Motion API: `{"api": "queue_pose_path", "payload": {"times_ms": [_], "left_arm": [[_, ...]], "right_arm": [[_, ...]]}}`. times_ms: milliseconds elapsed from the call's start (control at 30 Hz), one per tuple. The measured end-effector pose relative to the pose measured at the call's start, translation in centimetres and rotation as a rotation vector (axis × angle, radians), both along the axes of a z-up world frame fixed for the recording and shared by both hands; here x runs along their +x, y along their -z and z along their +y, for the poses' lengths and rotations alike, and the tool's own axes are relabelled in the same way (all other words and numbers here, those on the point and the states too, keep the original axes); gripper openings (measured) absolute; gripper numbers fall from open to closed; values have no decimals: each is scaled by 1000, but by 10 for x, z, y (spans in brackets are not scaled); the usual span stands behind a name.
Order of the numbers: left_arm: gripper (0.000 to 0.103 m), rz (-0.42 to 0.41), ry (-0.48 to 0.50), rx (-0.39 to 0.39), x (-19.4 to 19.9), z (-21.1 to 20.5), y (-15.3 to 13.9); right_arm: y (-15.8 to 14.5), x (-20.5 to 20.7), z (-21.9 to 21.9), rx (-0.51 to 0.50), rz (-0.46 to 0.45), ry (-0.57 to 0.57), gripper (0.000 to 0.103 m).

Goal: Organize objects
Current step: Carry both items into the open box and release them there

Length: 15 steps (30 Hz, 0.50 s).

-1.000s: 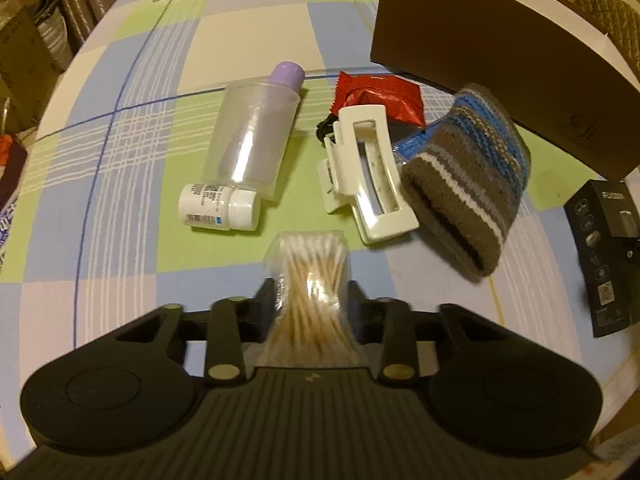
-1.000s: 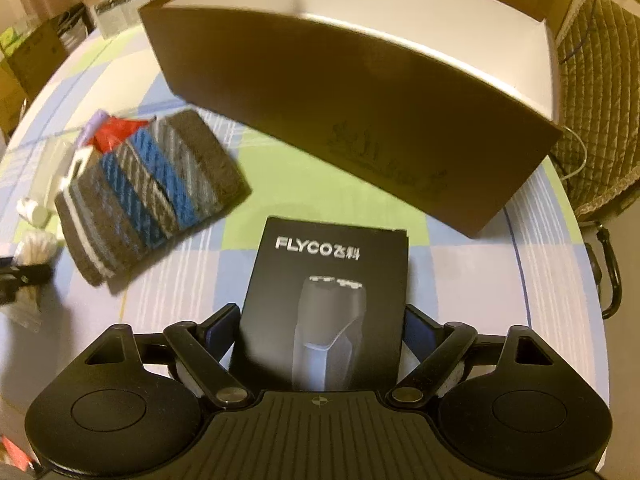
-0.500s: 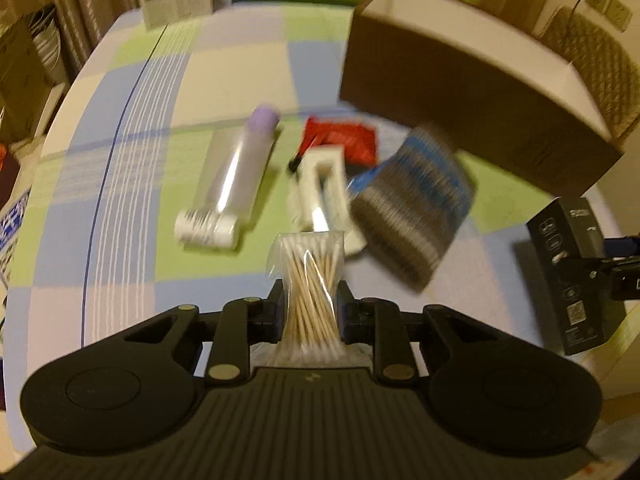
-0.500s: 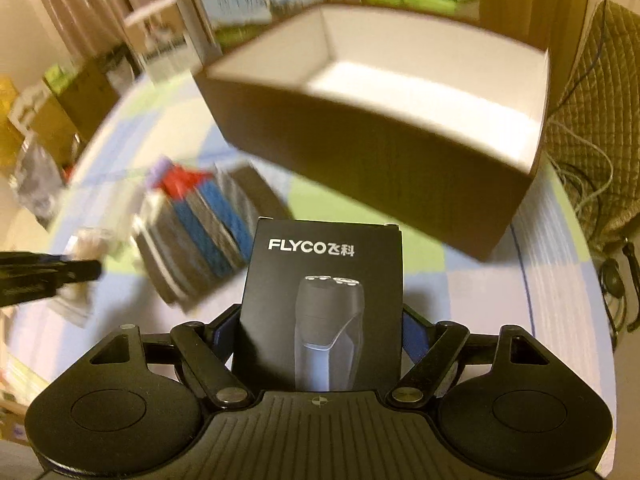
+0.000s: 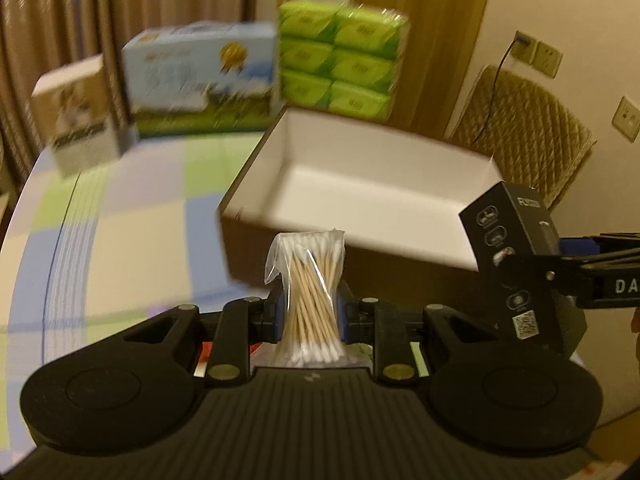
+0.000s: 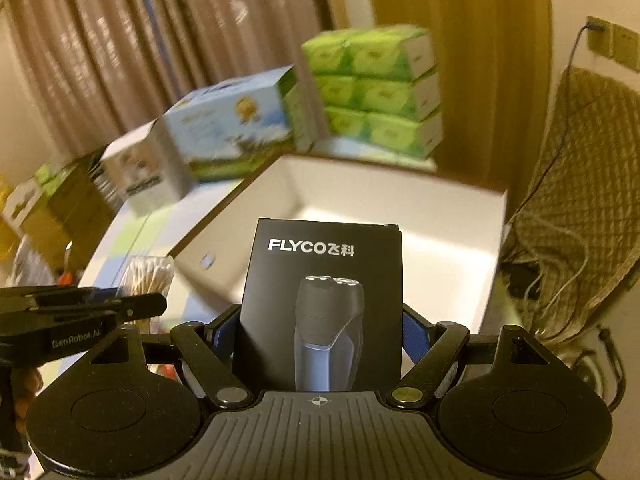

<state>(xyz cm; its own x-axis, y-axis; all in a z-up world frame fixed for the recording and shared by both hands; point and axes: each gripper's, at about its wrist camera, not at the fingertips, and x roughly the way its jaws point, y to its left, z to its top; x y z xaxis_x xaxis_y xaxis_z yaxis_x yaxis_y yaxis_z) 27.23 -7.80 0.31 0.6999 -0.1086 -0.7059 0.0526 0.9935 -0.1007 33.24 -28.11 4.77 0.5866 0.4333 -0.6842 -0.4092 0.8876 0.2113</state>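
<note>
Cotton swabs [image 5: 310,276] sit pinched in our left gripper [image 5: 309,314], raised before the open cardboard box [image 5: 360,184]; our right gripper [image 6: 320,336] clamps the black shaver box [image 6: 324,304] above the box's near edge

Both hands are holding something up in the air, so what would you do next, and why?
Probably carry both forward over the open box and lower them in. The left gripper clamps the cotton swab bag, the right gripper clamps the black shaver box, and both sit just short of the box's near wall, whose white inside looks bare.
</note>
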Motion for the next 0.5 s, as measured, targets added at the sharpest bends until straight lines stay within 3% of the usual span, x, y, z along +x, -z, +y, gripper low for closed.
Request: {"api": "queue_pose_path", "payload": {"times_ms": [167, 500], "left_arm": [[20, -18, 35, 3, 53, -20, -5], [20, 92, 45, -2, 141, -43, 32]], "right_arm": [[6, 46, -1, -16, 10, 74, 77], [51, 103, 8, -112, 123, 157, 77]]}}
